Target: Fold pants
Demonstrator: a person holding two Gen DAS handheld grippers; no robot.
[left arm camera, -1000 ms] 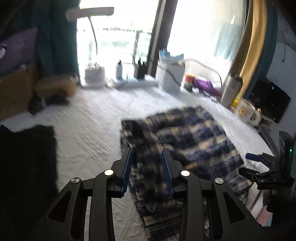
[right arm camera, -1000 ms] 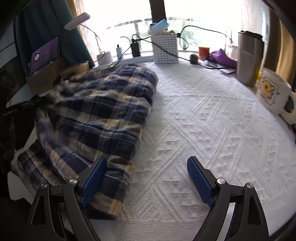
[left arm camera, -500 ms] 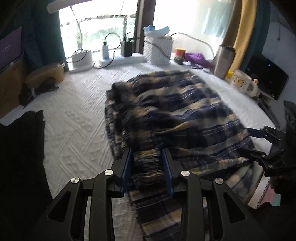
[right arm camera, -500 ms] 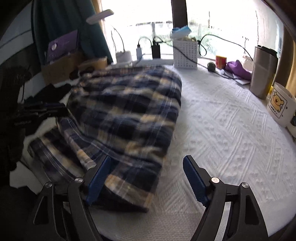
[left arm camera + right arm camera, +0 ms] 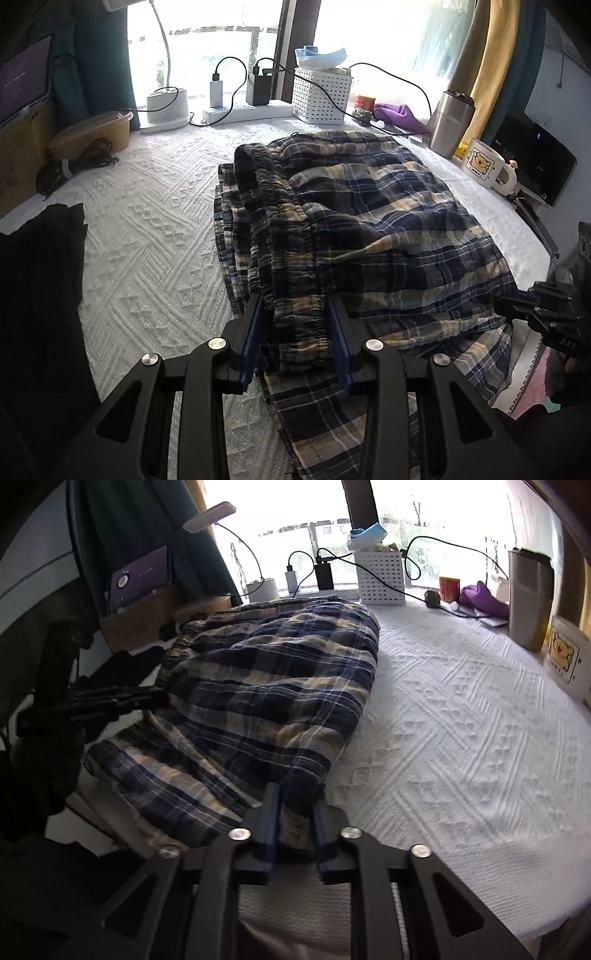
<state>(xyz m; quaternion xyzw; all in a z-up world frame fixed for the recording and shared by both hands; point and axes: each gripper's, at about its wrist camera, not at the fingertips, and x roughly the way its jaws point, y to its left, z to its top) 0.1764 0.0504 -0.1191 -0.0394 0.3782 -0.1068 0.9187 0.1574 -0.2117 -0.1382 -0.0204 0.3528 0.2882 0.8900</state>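
Navy and yellow plaid pants (image 5: 388,221) lie folded on the white textured bedspread (image 5: 147,240). My left gripper (image 5: 293,301) is shut on the bunched elastic waistband at the near end of the pile. In the right wrist view the same pants (image 5: 277,683) fill the left half. My right gripper (image 5: 295,797) has its jaws closing on the near corner of the folded edge, and both pads press the cloth. Each gripper shows in the other's view: the right gripper (image 5: 532,301) at the pants' right edge, the left gripper (image 5: 144,694) at their left.
Along the window sill stand a white perforated basket (image 5: 321,96), a power strip with chargers (image 5: 240,110), a lamp base (image 5: 166,107), a steel tumbler (image 5: 450,125) and a bear mug (image 5: 484,166). A black garment (image 5: 40,277) lies at the left. The bed edge is close on the right.
The raised top of the pants has come down flat over the lower part. My left gripper sank with the waistband. The right gripper's wide jaws have shut on the fold's near corner.
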